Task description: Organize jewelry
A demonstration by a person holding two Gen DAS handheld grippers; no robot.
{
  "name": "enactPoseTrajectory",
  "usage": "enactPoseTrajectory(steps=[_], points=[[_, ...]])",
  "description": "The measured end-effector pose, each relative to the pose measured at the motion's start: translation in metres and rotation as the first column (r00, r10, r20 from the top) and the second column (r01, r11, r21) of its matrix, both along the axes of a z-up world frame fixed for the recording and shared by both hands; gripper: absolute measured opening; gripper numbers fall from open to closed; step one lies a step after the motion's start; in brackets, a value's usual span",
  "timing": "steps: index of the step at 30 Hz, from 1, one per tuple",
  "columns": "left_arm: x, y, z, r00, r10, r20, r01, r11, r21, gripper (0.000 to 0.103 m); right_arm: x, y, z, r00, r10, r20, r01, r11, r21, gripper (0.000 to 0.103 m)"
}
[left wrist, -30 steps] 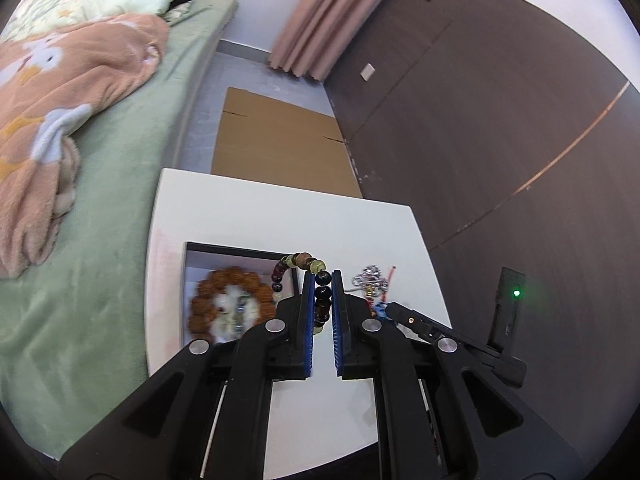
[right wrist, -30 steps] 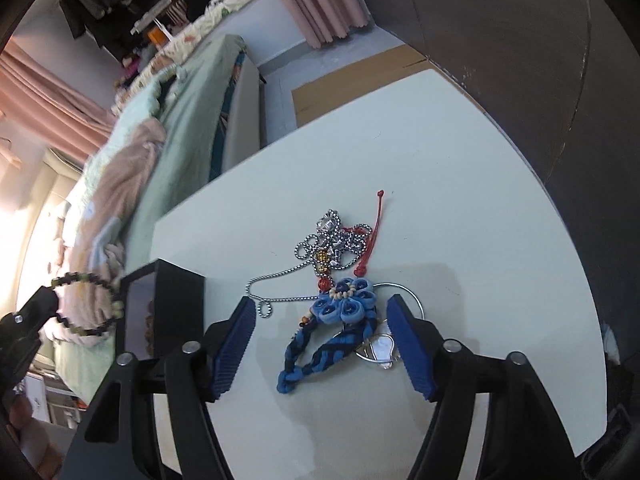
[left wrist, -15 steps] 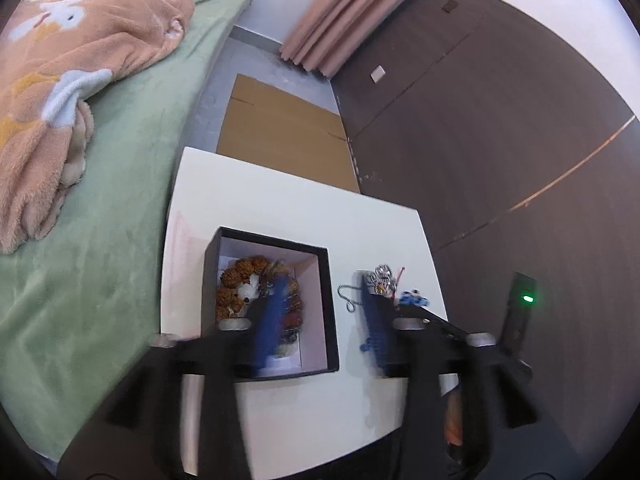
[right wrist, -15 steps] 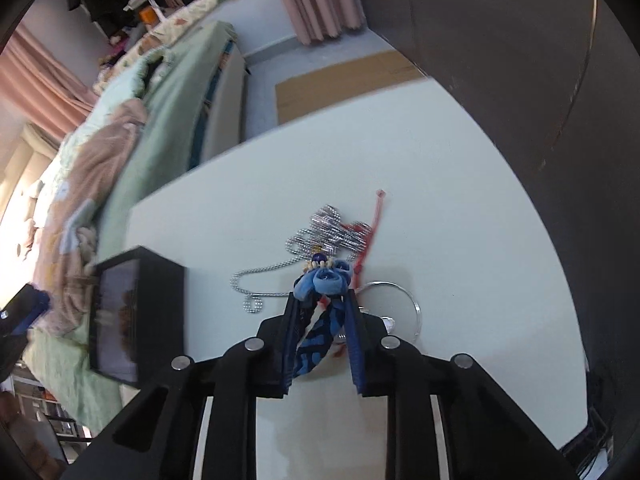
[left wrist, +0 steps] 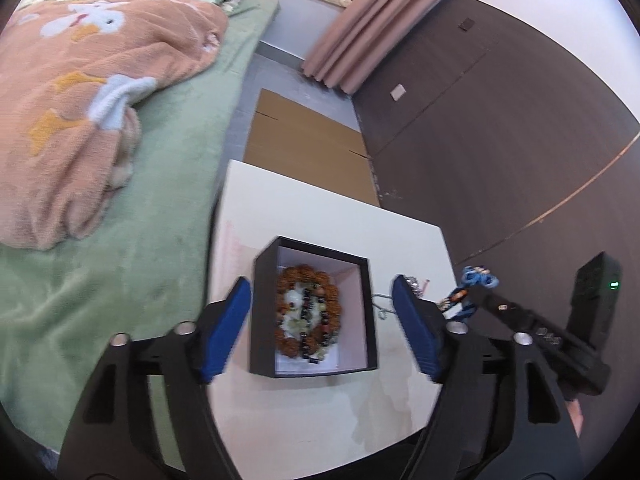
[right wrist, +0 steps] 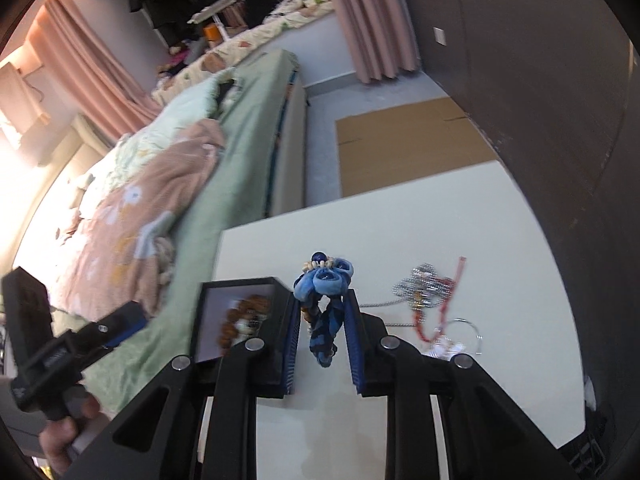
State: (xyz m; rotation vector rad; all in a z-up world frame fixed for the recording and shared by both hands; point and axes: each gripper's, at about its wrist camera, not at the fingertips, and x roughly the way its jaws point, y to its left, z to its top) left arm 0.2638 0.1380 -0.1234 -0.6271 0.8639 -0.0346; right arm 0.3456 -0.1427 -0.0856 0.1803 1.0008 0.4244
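Observation:
A black box (left wrist: pixel 264 312) with a white inside stands on the white table (left wrist: pixel 320 216). A brown bead bracelet (left wrist: pixel 286 280) and a dark-and-green bead bracelet (left wrist: pixel 308 316) lie in it. My left gripper (left wrist: pixel 322 296) is open and empty above the box. My right gripper (right wrist: pixel 323 300) is shut on a blue fabric flower bracelet (right wrist: pixel 325 280), lifted above the table just right of the box (right wrist: pixel 240 284); the bracelet also shows in the left wrist view (left wrist: pixel 476 278). A silver chain with red cord (right wrist: pixel 430 288) and a thin bangle (right wrist: pixel 464 332) lie on the table.
A green bed (left wrist: pixel 120 240) with a peach blanket (left wrist: pixel 80 100) runs along the table's left. A dark wall (left wrist: pixel 520 140) is to the right. Flat cardboard (left wrist: pixel 304 152) lies on the floor beyond the table.
My left gripper opened and dropped the dark bead bracelet into the box, then rose. My right gripper closed on the blue flower bracelet and lifted it off the table toward the box.

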Motion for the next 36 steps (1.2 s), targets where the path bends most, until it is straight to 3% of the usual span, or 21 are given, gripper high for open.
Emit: enactPoseTrajectory(steps=[3,6,7,10,20,36], points=[[-0.006,0.010,0.003,1.000,0.025,0.000,-0.025,1.000,0.008,0.092,-0.004,0.018,0.011,0.999,0.039,0.005,-0.039,0.998,0.045,0.022],[-0.013,0.020,0.006,0.998,0.056,0.006,-0.056,0.998,0.022,0.097,-0.007,0.039,0.017,0.995,0.102,0.001,-0.101,0.989,0.112,0.024],[-0.015,0.023,0.007,0.998,0.066,0.006,-0.066,0.998,0.025,0.098,-0.007,0.047,0.018,0.992,0.125,-0.002,-0.124,0.983,0.139,0.032],[-0.020,0.030,0.007,0.996,0.088,-0.004,-0.088,0.996,0.027,0.098,-0.011,0.053,0.021,0.990,0.140,0.015,-0.141,0.976,0.165,0.073],[-0.020,0.015,0.012,0.998,0.061,-0.004,-0.061,0.997,0.041,0.098,-0.017,0.003,0.015,0.999,0.042,0.018,-0.043,0.992,0.121,0.074],[0.011,-0.086,0.022,0.987,-0.159,0.012,0.157,0.983,0.092,0.097,-0.032,-0.119,-0.010,0.985,-0.171,-0.005,0.170,0.979,0.115,0.077]])
